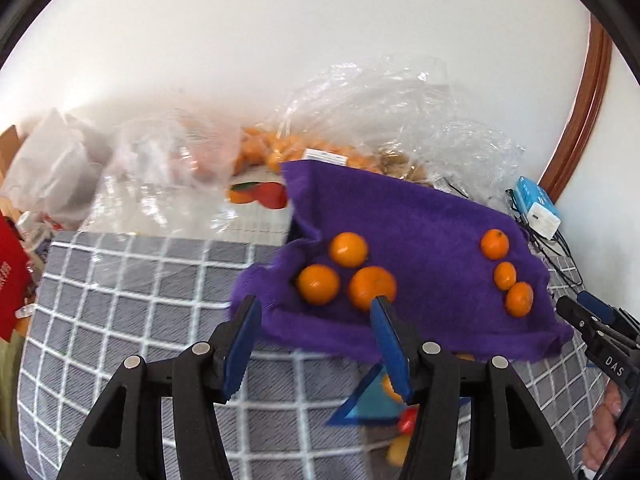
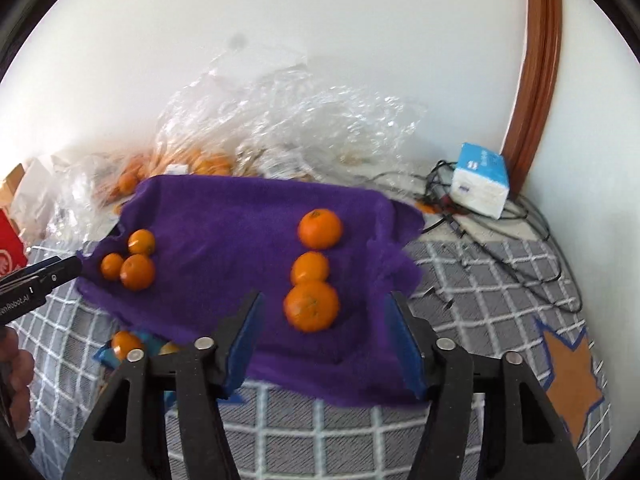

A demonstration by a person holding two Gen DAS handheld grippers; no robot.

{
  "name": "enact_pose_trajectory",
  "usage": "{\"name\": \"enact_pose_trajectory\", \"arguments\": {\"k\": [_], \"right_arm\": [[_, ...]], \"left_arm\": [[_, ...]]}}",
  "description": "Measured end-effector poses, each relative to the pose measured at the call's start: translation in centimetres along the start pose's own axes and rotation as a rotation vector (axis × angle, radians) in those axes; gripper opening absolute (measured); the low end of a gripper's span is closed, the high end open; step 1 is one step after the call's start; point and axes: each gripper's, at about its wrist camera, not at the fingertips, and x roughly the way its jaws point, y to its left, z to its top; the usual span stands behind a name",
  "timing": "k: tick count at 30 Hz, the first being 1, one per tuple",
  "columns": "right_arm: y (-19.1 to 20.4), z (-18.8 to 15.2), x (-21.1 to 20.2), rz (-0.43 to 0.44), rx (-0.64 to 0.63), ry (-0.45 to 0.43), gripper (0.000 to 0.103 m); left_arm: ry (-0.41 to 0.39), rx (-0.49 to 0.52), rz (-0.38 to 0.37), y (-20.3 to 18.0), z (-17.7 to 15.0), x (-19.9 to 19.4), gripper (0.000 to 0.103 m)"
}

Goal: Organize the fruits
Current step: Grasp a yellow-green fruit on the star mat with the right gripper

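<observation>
I see my left gripper (image 1: 314, 306) with jaws partly apart, holding nothing, over the purple cloth (image 1: 420, 240); my right gripper (image 2: 326, 302) likewise gapes empty above the oranges (image 2: 311, 307).

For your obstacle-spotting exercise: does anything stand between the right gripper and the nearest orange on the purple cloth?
Nothing visible does. The right gripper is open, and the nearest orange lies on the purple cloth just beyond its fingertips, with only bare cloth between them.

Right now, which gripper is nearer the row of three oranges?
Right. The right gripper sits directly before the row of three oranges; the left gripper faces the other cluster, across the purple cloth.
</observation>
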Motion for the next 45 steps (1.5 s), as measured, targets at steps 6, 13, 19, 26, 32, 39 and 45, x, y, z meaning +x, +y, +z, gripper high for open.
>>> {"name": "enact_pose_trajectory", "arguments": {"k": [6, 13, 19, 26, 32, 39, 45], "right_arm": [[4.2, -2.8, -0.6, 0.117, -0.036, 0.043, 0.052], [8.7, -5.0, 1.7, 0.144, -0.106, 0.065, 0.045], [9.4, -5.2, 4.0, 0.133, -0.074, 0.102, 0.042], [10.0, -5.2, 5.5, 0.12, -0.071, 0.132, 0.034], [10.1, -5.7, 4.6, 0.134, -0.084, 0.101, 0.029], [6.4, -7.0, 0.4, 0.124, -0.051, 0.041, 0.029], [2.8, -8.8, -1.6, 0.076, -0.025, 0.031, 0.029]], "left_arm": [[0.005, -0.039, -0.011, 3.9, -3.3, -1.8, 0.054], [-0.012, -0.052, 0.001, 7.1, -6.5, -1.8, 0.054], [-0.015, -0.054, 0.015, 8.2, -8.0, -1.1, 0.052], [0.009, -0.096, -0.016, 8.6, -8.3, -0.8, 0.051], [-0.01, -0.112, -0.032, 8.7, -8.5, -1.3, 0.051], [-0.035, -0.108, -0.086, 8.4, -8.4, -2.0, 0.051], [-0.021, -0.022, -0.127, 5.8, -8.3, -2.8, 0.046]]}}
